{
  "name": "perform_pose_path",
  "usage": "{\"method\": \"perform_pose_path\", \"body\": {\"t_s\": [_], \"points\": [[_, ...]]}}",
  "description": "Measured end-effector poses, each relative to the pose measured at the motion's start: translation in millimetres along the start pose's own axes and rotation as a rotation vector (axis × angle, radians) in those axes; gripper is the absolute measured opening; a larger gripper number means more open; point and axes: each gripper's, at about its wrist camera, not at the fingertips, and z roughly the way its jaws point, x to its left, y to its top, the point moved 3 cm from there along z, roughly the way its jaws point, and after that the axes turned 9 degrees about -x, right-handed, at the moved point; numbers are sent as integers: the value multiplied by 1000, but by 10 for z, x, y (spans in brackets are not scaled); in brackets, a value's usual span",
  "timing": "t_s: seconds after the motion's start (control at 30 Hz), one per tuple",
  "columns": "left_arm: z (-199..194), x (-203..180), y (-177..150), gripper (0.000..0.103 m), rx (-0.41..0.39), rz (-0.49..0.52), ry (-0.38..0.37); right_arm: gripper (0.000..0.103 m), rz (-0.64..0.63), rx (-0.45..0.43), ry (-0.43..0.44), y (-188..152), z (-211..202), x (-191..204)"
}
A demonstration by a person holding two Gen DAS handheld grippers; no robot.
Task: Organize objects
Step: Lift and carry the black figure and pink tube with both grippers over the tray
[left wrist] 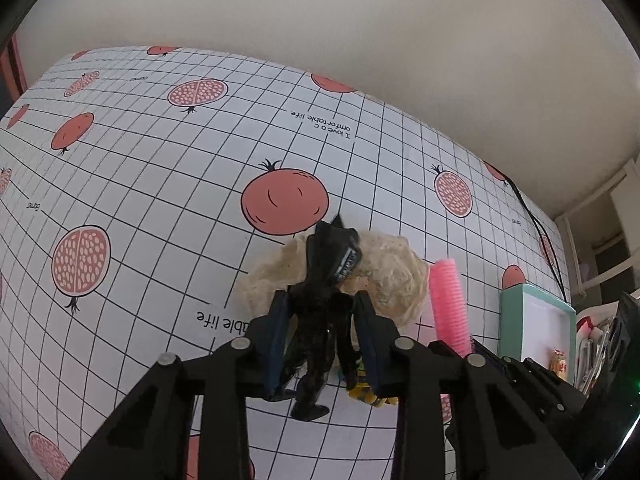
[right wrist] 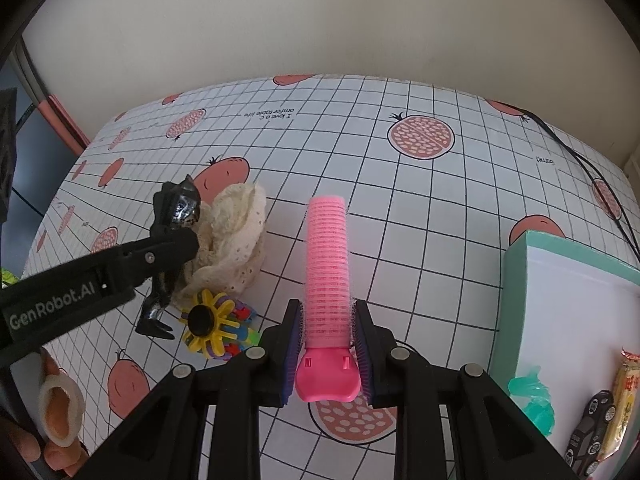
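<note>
Two items are gripped, a black figure (left wrist: 320, 320) by the left hand-held gripper (left wrist: 320, 340) at lower centre, a pink roller (right wrist: 326, 272) by the right hand-held gripper (right wrist: 326, 344), while the teal box (right wrist: 516, 280) at right is only partly filled and the cloth (right wrist: 236, 240) and flower toy (right wrist: 216, 328) are left on the counter (right wrist: 440, 200).

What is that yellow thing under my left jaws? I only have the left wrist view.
Observer: A yellow sunflower-shaped toy with a black centre and coloured pieces behind it, lying beside the feet of the black figure.
Operator: Is the pink roller on my right standing free?
Observer: No. The right gripper is shut on it, just above its flat pink handle end.
Operator: Anything in the teal box that I can't see?
Observer: Yes, a dark toy car lies inside, next to a yellow snack packet.
</note>
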Motion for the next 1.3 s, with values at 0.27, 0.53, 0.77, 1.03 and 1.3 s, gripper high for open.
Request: {"method": "perform_pose_path", "body": {"t_s": [0.27,0.53,0.77,1.03,1.3], "points": [[-66,23,37,33,-17,-15,-15,27,-3,-9,8,20,-43,9],[-145,55,110,33,-36,-29,-28,27,-3,-16,12,35,-70,21],[-327,30,204,33,-81,-33,-46,27,-1,-40,24,103,-144,32],[-484,-84,269,33,-114,-38,-79,27,1,-48,29,120,-196,8],[-668,-431,284,33,-146,-9,-132,27,34,-81,25,191,-404,-221]]}}
